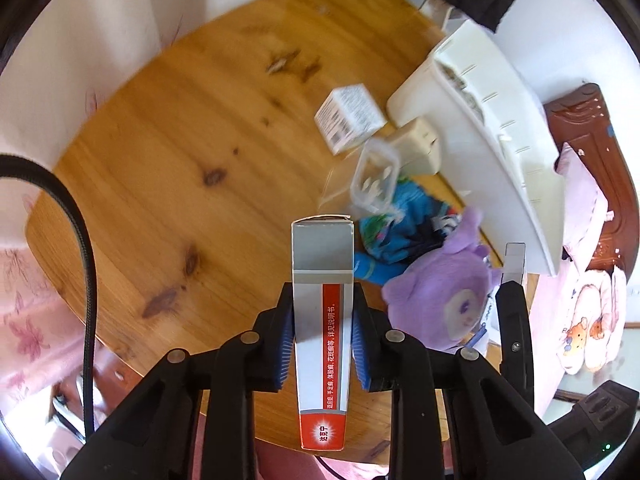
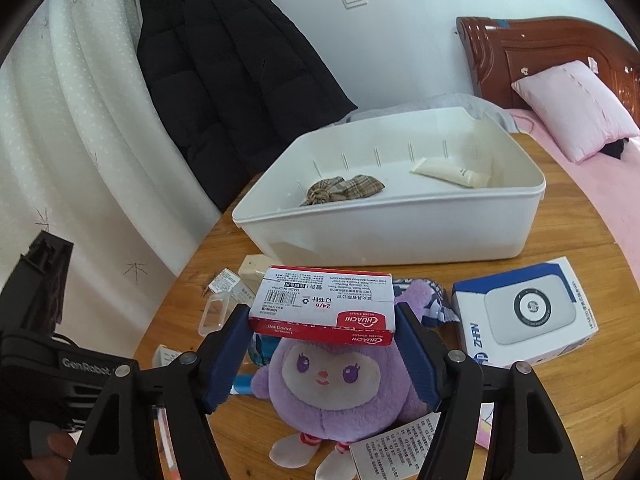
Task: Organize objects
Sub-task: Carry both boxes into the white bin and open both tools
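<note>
My left gripper (image 1: 323,300) is shut on a long grey and red ointment box (image 1: 322,248), held lengthwise above the round wooden table (image 1: 160,140). My right gripper (image 2: 322,316) is shut on a red and white staples box (image 2: 324,300), its blue pads pressing both ends. Directly below that box sits a purple plush toy (image 2: 324,380), which shows to the right in the left wrist view (image 1: 436,296). Behind it stands a white plastic bin (image 2: 400,236) holding a plaid scrunchie (image 2: 340,192) and a cream tube (image 2: 452,174).
A blue and white device box (image 2: 524,312) lies right of the plush. A clear small container (image 1: 376,176), a small white carton (image 1: 350,118), a beige adapter (image 1: 420,148) and blue fabric (image 1: 400,224) cluster beside the bin (image 1: 500,120). A dark coat hangs behind; a bed stands right.
</note>
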Motion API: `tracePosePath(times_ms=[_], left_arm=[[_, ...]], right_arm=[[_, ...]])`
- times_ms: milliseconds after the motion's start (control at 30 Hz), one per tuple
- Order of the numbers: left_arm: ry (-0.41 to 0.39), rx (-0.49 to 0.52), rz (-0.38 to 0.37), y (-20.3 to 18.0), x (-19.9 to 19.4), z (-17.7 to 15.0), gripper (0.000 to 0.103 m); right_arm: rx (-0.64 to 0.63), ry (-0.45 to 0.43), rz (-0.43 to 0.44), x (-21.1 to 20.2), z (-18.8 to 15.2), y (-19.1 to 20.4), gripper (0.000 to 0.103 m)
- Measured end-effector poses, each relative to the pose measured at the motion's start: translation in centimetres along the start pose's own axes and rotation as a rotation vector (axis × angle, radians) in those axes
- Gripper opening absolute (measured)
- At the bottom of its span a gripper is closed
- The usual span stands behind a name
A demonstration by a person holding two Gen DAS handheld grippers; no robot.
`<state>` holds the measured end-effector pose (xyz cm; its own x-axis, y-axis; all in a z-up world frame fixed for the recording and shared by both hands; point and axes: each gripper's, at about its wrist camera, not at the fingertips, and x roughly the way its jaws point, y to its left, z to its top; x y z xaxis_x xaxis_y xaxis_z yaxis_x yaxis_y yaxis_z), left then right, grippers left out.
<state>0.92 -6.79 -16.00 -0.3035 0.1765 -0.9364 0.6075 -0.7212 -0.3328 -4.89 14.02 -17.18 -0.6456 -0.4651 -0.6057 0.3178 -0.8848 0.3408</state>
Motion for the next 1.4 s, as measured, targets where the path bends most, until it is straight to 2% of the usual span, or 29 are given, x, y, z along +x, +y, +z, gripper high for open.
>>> tracePosePath(times_ms=[133,300,400,433,500,567,633,767,900,1033,1400], left_arm=[[-0.061,0.034,0.044,-0.3,-1.7,1.4,0.027],[-0.138,0.048,0.031,-1.7,-2.3,2.6,0.027],[-0.197,0.069,0.026,-2.6,-3.2,4.7,0.027],[-0.221,0.078,0.031,-1.9,-3.4,4.7,0.027],[-0.265,0.100,0.060,-4.2,-3.3,7.2,0.027],[-0.309,0.127,0.084,-5.2,-4.0,7.9,0.027],[-0.330,0.148,0.076,-6.2,-4.4,8.6,0.027],[-0.331,0.178,0.022,-7.6,-5.3,9.3,0.027],[-0.355,0.252,0.024,-9.5,-5.4,9.8,0.027],[-0.345,0.312,-0.005,-11.7,-4.9,10.4,0.027],[-0.323,0.417,-0.052,-16.9,-3.1,13.3,0.027]], right_arm=[[-0.014,-0.020,0.018,-0.4,1.0,0.3,0.072],[-0.014,-0.057,0.022,-1.0,2.5,0.4,0.072],[-0.008,-0.081,0.018,-1.3,3.3,0.2,0.072],[-0.005,-0.088,0.013,-1.3,3.6,0.1,0.072],[0.003,-0.103,0.008,-1.4,4.2,-0.2,0.072],[0.012,-0.119,0.003,-1.5,4.6,-0.5,0.072],[0.027,-0.134,-0.009,-1.5,5.2,-0.9,0.072],[0.052,-0.159,-0.028,-1.5,6.2,-1.4,0.072],[0.037,-0.198,-0.051,-1.4,7.1,-1.4,0.072],[0.020,-0.217,-0.074,-0.8,7.5,-1.3,0.072],[0.031,-0.226,-0.146,0.7,8.8,-2.2,0.072]])
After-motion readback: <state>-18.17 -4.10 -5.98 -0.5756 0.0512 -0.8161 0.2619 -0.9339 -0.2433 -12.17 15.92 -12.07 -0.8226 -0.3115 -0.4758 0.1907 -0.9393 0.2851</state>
